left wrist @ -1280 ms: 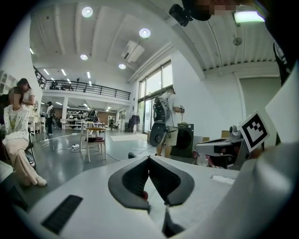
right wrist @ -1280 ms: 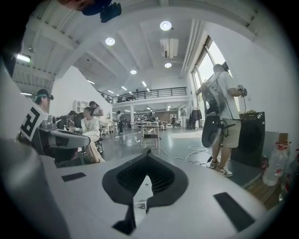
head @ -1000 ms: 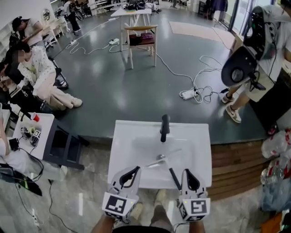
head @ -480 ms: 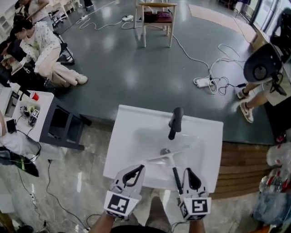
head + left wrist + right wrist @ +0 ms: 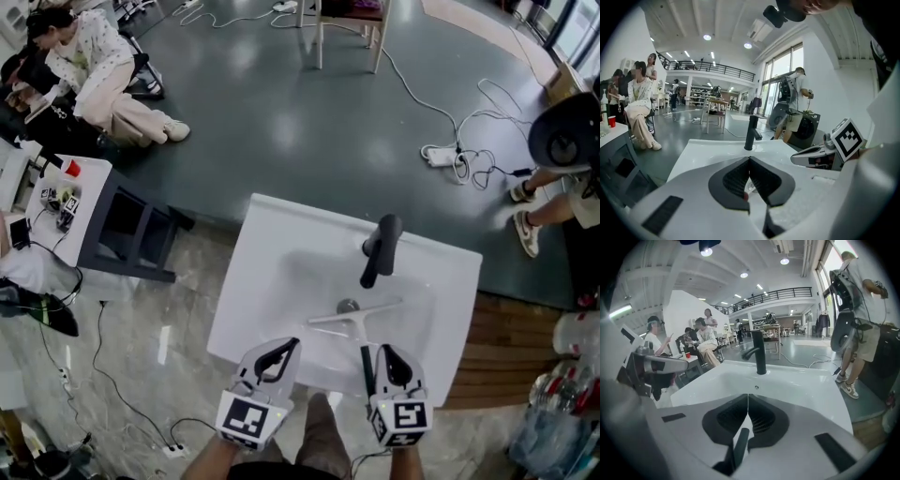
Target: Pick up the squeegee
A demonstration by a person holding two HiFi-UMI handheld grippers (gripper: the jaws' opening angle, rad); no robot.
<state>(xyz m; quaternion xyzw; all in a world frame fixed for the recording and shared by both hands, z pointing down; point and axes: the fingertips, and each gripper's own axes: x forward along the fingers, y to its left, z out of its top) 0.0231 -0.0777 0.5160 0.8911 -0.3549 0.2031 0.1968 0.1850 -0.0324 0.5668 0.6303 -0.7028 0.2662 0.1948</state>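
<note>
left gripper [image 5: 284,347]: fingers together, empty, over near sink [image 5: 246,281] rim | right gripper [image 5: 382,352]: fingers together, empty, same rim | squeegee [image 5: 356,317]: in basin, handle just beside right gripper, blade crosswise mid-basin | faucet [image 5: 379,249]: just beyond blade, toward far rim

Squeegee [image 5: 357,324] in sink [image 5: 264,246], before faucet [image 5: 380,249].

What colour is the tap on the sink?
Black. The tap shows best in the right gripper view.
</note>
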